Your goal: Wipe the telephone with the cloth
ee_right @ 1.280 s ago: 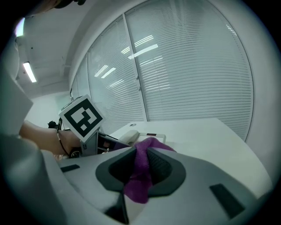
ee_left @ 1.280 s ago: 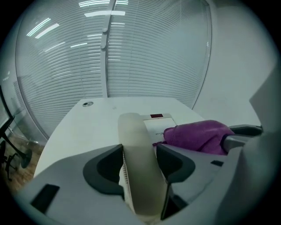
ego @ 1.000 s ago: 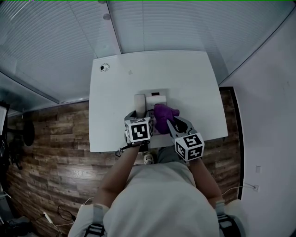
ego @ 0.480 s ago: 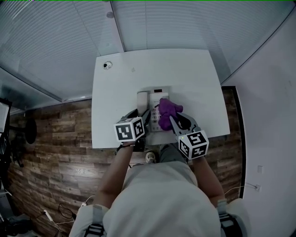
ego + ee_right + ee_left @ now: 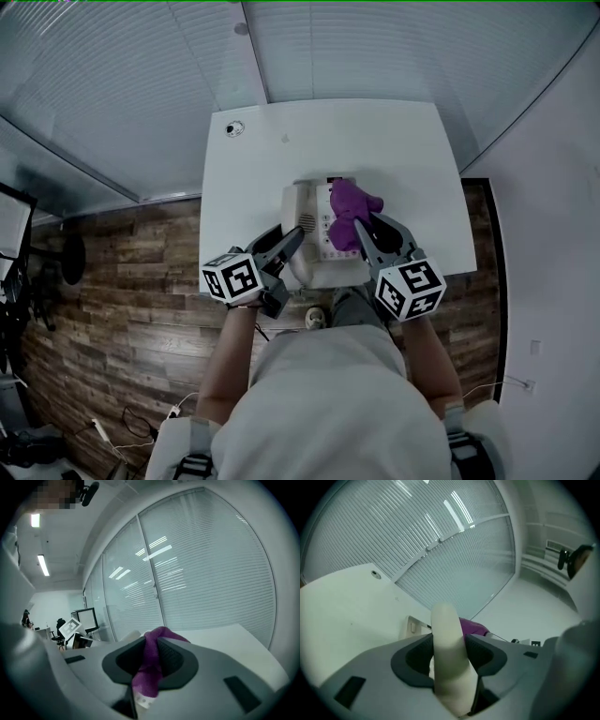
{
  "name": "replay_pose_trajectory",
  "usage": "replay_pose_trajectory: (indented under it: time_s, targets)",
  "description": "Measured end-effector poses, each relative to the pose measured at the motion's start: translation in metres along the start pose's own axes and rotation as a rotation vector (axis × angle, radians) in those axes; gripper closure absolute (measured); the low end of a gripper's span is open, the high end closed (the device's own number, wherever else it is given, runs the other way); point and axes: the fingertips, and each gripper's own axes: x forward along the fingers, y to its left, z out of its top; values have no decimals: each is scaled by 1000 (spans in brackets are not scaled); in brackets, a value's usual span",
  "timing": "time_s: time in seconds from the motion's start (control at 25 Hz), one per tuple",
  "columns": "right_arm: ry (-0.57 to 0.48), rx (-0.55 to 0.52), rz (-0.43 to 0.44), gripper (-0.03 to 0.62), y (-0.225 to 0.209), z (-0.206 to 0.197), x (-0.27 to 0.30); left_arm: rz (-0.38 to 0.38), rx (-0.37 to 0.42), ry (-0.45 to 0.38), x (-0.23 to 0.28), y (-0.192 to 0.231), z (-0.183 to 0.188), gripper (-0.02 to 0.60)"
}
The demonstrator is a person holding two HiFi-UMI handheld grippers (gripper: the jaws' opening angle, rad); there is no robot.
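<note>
A cream telephone (image 5: 307,204) with a keypad sits near the front edge of the white table (image 5: 281,150). My left gripper (image 5: 291,244) is shut on the cream handset (image 5: 446,639), which stands up between its dark pads at the phone's left side. In the head view the jaws mostly hide the handset. My right gripper (image 5: 362,231) is shut on the purple cloth (image 5: 352,206), which bunches over the phone's right half. In the right gripper view the cloth (image 5: 151,663) hangs pinched between the pads. From the left gripper view, the cloth (image 5: 472,628) peeks out behind the handset.
A small round fitting (image 5: 234,127) lies at the table's far left corner. Glass walls with blinds (image 5: 375,47) stand behind the table and a plain wall (image 5: 553,187) runs along the right. Wooden floor (image 5: 122,272) lies to the left. The person stands against the front edge.
Both grippers have risen. The left one has rolled and drawn back to the left with the handset. The cloth stays in the right gripper over the phone.
</note>
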Motion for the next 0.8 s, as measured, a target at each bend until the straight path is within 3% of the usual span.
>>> replay_pose_trajectory:
  time_s: [0.16, 0.36, 0.64, 0.8]
  targets:
    - [-55, -12, 60, 510, 22, 25, 2, -139, -88, -52, -19, -12, -3, 356]
    - [-105, -45, 154, 510, 55, 52, 10, -371, -288, -161, -40, -29, 4, 356]
    - [-148, -80, 308, 510, 104, 79, 19, -642, -389, -267, -67, -53, 17, 356]
    - [-162, -71, 380, 510, 126, 84, 23, -748, -422, -287, -79, -65, 21, 356]
